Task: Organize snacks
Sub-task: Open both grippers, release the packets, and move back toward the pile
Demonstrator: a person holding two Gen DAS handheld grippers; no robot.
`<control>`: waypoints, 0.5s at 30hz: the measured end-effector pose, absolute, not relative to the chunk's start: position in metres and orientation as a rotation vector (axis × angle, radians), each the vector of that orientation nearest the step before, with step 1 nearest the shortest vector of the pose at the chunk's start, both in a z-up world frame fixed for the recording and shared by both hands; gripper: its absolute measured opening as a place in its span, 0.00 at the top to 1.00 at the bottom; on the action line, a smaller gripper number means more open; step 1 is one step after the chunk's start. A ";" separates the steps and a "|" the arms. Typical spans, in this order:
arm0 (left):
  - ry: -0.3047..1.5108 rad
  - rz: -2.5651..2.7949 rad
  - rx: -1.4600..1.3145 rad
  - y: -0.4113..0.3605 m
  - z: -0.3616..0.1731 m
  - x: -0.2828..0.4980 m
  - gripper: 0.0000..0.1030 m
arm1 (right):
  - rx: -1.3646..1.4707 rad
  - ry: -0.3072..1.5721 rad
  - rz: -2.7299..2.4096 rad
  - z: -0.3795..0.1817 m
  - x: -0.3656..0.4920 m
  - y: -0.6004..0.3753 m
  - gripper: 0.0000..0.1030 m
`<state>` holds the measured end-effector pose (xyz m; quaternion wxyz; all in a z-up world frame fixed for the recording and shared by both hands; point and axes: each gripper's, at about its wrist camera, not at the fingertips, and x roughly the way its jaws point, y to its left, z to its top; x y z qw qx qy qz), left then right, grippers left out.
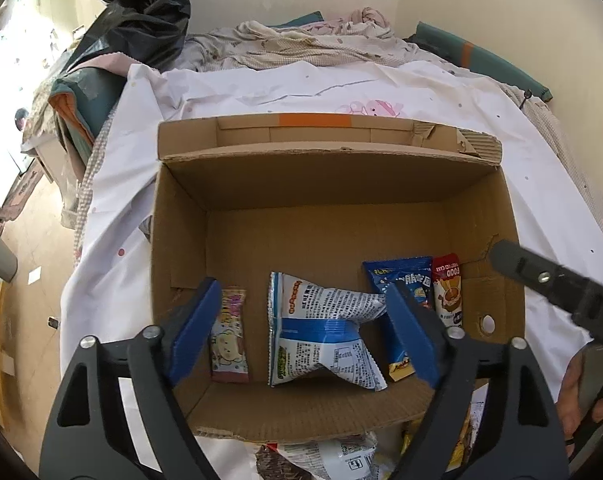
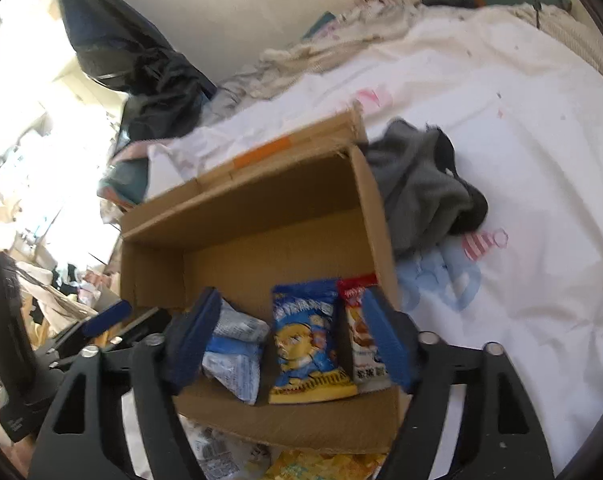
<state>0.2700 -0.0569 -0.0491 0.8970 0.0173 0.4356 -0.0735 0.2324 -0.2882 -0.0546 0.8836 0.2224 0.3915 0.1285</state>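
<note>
Brown cardboard box [image 1: 381, 184] on a white, dotted sheet [image 1: 261, 92]

Between the left gripper's [image 1: 309, 332] blue pads lay a white-and-blue packet [image 1: 321, 332]; beyond its right pad, a blue packet [image 1: 401, 280] and a red one [image 1: 447, 292]; by its left, a pink one [image 1: 229, 336].

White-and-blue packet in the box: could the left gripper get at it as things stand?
Probably yes. The left gripper is open just above the white-and-blue packet, the cardboard box is open-topped, and nothing covers it.
</note>
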 end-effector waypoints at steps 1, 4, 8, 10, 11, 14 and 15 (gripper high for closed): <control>0.899 -0.151 0.033 -0.056 -0.048 0.269 0.19 | 0.463 0.806 0.266 -0.052 0.231 -0.288 0.18; 0.870 -0.146 0.021 -0.051 -0.042 0.263 0.19 | 0.484 0.789 0.257 -0.047 0.228 -0.292 0.15; 0.813 -0.129 0.020 -0.045 -0.030 0.253 0.19 | 0.509 0.794 0.239 -0.044 0.224 -0.295 0.12; 0.802 -0.124 0.011 -0.042 -0.026 0.250 0.19 | 0.500 0.785 0.238 -0.041 0.220 -0.295 0.08; 0.798 -0.122 0.003 -0.040 -0.024 0.249 0.19 | 0.491 0.772 0.236 -0.038 0.216 -0.295 0.05; 0.784 -0.118 -0.024 -0.033 -0.017 0.241 0.19 | 0.451 0.742 0.221 -0.030 0.204 -0.293 0.02; 0.781 -0.117 -0.034 -0.030 -0.015 0.236 0.19 | 0.436 0.736 0.214 -0.027 0.200 -0.293 0.02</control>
